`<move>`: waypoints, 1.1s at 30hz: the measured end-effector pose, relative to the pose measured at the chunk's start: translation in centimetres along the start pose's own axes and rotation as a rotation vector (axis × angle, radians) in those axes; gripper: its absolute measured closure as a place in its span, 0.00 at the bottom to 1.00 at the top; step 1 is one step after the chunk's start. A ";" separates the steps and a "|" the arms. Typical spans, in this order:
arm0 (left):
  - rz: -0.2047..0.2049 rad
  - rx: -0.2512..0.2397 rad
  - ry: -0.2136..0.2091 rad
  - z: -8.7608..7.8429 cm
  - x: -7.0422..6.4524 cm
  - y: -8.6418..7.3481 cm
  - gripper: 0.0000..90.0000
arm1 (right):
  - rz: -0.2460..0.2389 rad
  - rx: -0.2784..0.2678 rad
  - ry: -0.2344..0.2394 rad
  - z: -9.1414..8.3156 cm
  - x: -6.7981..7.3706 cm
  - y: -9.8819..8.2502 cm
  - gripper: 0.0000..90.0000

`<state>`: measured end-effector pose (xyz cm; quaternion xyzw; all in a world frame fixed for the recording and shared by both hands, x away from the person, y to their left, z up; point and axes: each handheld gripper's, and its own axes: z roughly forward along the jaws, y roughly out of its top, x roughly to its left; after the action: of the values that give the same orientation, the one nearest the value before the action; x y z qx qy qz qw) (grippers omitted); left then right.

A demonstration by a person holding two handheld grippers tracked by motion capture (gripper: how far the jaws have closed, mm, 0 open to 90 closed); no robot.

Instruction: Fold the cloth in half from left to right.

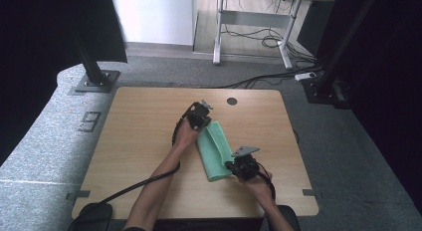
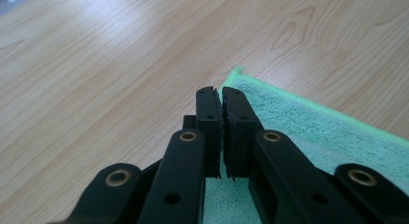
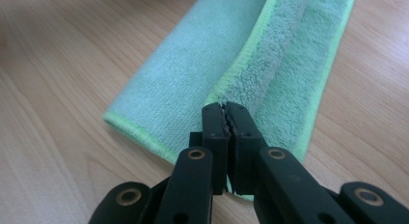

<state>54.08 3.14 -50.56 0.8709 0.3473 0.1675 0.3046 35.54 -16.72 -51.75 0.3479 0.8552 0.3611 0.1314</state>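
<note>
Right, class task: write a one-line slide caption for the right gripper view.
Shut right claw poised over the near end of a folded green cloth on a wooden table.

The folded cloth (image 1: 215, 150) is mint green with a brighter lime-green stitched edge. It lies on a pale wooden table (image 1: 139, 131) with light brown grain. Both grippers (image 1: 199, 115) (image 1: 242, 166) are black, with brass-coloured rivets.
</note>
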 end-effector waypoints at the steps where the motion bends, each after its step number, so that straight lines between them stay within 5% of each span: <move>1: -0.004 0.001 0.003 0.1 0.0 0.0 0.96 | 0.005 0.002 -0.001 0.1 -0.1 -0.1 0.96; 14: 0.018 0.024 0.031 -1.0 0.2 0.4 0.95 | -0.019 -0.012 0.035 0.5 0.9 0.7 0.96; 21: 0.004 0.026 0.016 0.4 -0.1 0.3 0.92 | 0.021 0.005 0.014 0.6 -0.4 0.0 0.96; 26: -0.014 -0.027 0.057 0.4 -0.2 0.1 0.57 | 0.035 0.009 -0.018 0.6 -1.1 -0.3 0.82; 33: -0.037 -0.082 0.079 -1.2 0.2 0.5 0.37 | 0.069 -0.032 -0.083 -0.7 -2.3 -0.3 0.64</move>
<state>53.84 3.50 -49.28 0.8439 0.3680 0.2099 0.3291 36.72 -18.82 -51.60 0.3897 0.8307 0.3641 0.1599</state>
